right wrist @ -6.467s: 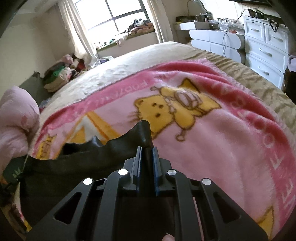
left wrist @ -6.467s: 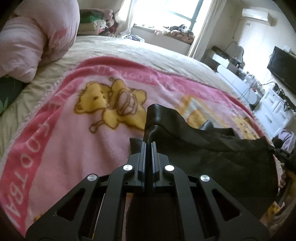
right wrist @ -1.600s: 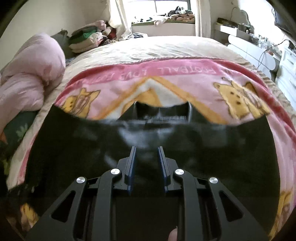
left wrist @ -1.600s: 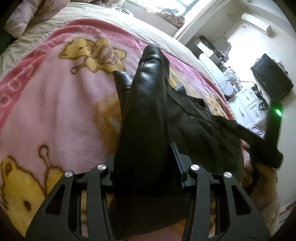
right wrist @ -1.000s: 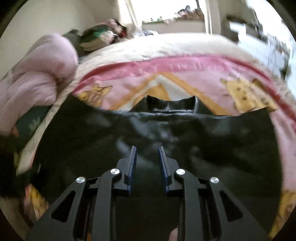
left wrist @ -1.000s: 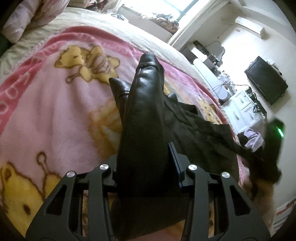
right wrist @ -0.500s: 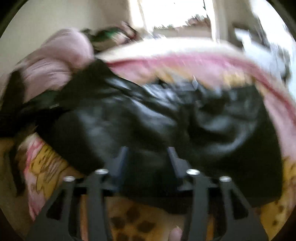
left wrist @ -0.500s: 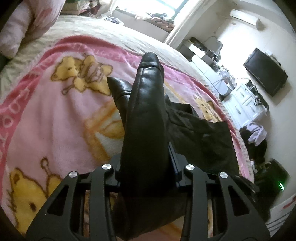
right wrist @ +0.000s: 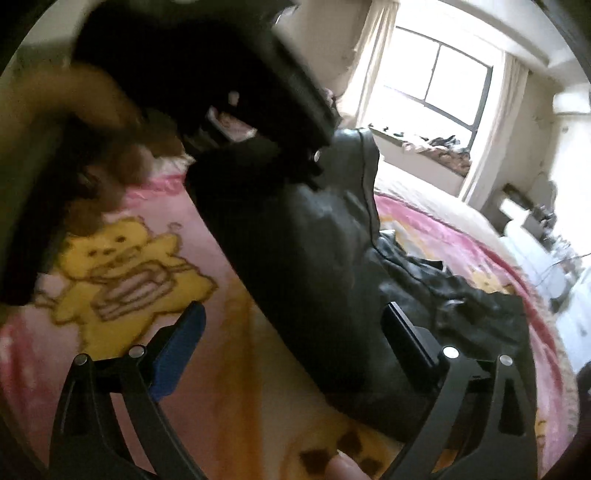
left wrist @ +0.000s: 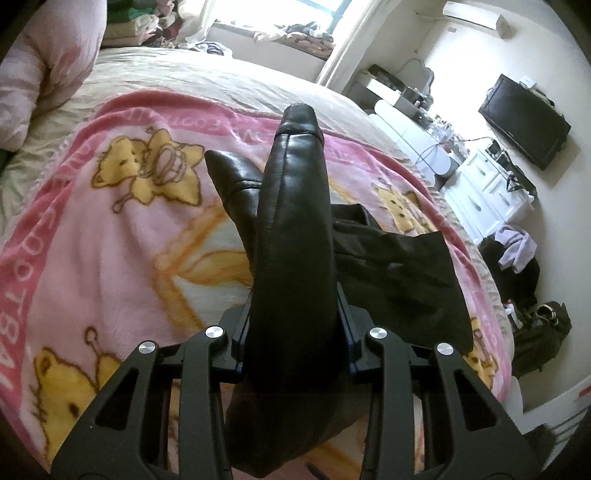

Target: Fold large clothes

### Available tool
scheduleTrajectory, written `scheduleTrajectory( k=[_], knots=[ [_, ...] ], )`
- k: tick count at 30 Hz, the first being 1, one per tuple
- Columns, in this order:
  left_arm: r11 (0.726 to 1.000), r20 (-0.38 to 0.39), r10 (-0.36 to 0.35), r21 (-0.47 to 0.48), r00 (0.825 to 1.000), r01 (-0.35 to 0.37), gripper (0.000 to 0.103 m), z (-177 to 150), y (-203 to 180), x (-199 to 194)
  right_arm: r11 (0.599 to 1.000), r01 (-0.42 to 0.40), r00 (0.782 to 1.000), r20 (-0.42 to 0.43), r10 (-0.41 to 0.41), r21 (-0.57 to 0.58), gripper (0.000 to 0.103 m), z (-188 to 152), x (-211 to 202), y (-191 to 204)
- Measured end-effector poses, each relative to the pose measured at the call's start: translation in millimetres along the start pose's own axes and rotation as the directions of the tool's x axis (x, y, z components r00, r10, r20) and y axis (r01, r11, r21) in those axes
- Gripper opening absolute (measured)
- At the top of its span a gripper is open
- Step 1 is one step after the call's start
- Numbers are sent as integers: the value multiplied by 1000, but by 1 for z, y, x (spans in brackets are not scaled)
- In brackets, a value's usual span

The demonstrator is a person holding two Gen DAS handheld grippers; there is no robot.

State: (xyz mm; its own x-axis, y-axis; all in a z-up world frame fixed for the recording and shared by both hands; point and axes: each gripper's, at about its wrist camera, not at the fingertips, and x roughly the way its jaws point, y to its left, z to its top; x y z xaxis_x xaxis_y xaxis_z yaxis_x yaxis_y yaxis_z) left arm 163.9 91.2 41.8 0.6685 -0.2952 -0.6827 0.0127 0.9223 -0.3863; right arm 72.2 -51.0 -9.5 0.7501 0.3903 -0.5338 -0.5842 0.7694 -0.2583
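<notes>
Pink cartoon-bear blanket covers the bed. At six o'clock in the left wrist view, the left gripper clamps a thick fold of the black leather garment, which trails toward three o'clock across the blanket. The right gripper is opening wide, pressing nothing.

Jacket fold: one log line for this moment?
left hand-held gripper: shut on jacket | right hand-held gripper: opening, pads clear | blanket: under jacket

Bright window ahead of me, cream curtains. White dresser along right wall, dark TV above. Wall air conditioner high up.
</notes>
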Motion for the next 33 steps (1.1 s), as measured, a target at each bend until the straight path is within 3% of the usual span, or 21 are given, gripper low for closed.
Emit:
scheduleTrajectory(
  k=[6, 8, 10, 13, 21, 33],
  knots=[
    [1000, -9, -4, 8, 1000, 4, 28, 4, -5, -1, 995, 104, 993, 55, -103, -10, 93, 10, 16, 2],
    [1000, -10, -6, 11, 1000, 6, 28, 5, -8, -1, 995, 99, 992, 78, -97, -11, 72, 11, 13, -1],
    [1000, -6, -16, 16, 1000, 16, 28, 8, -12, -2, 997, 80, 992, 104, -77, -19, 36, 10, 5, -3],
    [998, 8, -34, 46, 999, 33, 28, 12, -28, -7, 984, 158, 976, 164, -142, -86, 24, 7, -10, 3],
    [984, 20, -104, 147, 994, 100, 28, 21, -86, -8, 974, 212, 955, 197, -223, 79, 17, -1, -44, -46],
    [949, -43, -159, 269, 986, 165, 29, 17, -170, 23, 928, 253, 935, 178, -308, 272, 14, -37, -76, -110]
  ],
)
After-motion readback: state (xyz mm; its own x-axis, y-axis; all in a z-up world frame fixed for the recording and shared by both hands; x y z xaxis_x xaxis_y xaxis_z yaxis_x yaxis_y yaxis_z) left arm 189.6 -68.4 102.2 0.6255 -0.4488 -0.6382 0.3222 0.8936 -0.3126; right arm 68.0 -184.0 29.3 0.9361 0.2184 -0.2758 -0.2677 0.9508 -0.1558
